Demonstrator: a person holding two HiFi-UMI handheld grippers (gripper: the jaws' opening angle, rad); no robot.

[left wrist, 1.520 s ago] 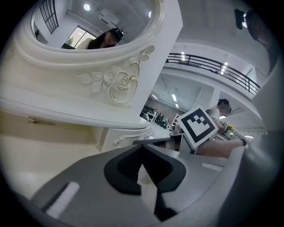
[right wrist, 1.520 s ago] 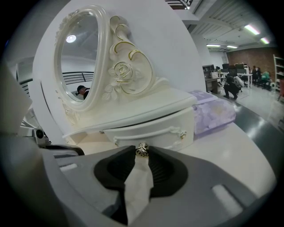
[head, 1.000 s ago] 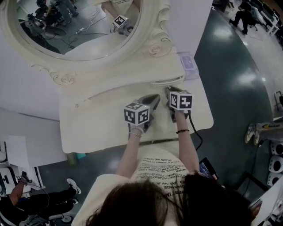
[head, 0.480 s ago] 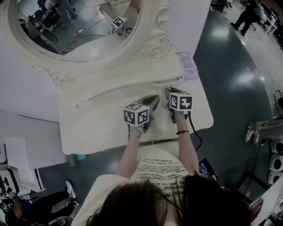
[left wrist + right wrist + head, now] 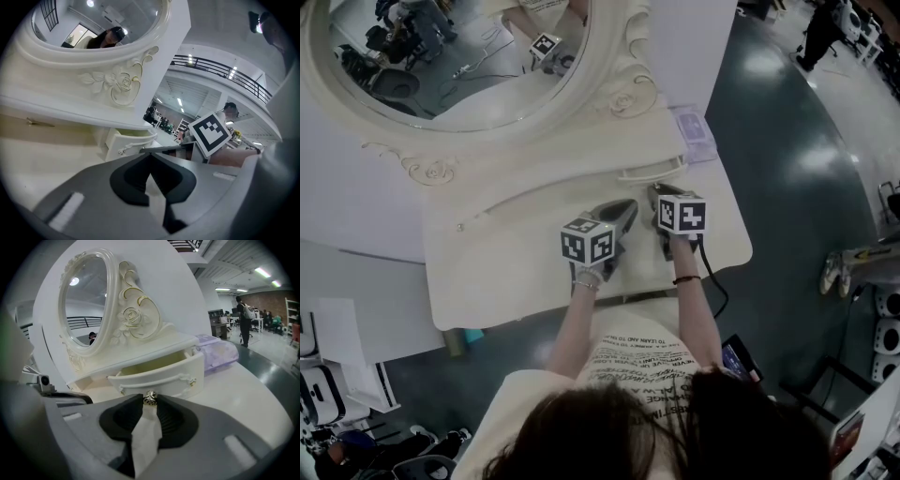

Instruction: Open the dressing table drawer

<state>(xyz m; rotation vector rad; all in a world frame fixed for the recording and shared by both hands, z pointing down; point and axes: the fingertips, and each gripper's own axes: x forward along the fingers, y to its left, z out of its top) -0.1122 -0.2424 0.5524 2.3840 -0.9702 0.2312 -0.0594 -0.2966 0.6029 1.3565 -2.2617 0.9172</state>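
Observation:
The cream dressing table (image 5: pixel 506 272) has a small drawer (image 5: pixel 654 171) under its mirror shelf, and the drawer stands pulled part-way out. In the right gripper view the drawer front (image 5: pixel 159 376) is straight ahead, and my right gripper (image 5: pixel 150 399) is shut on the metal drawer knob (image 5: pixel 150 398) at its jaw tips. In the head view the right gripper (image 5: pixel 663 194) reaches to the drawer front. My left gripper (image 5: pixel 625 210) hovers over the tabletop just left of it. Its jaws (image 5: pixel 150 155) are shut with nothing between them.
A large oval mirror (image 5: pixel 459 56) in a carved frame rises behind the drawer. A pale purple pack (image 5: pixel 696 134) lies on the table's right end beside the drawer. A cable (image 5: pixel 719 291) hangs off the table's front edge. Dark floor lies to the right.

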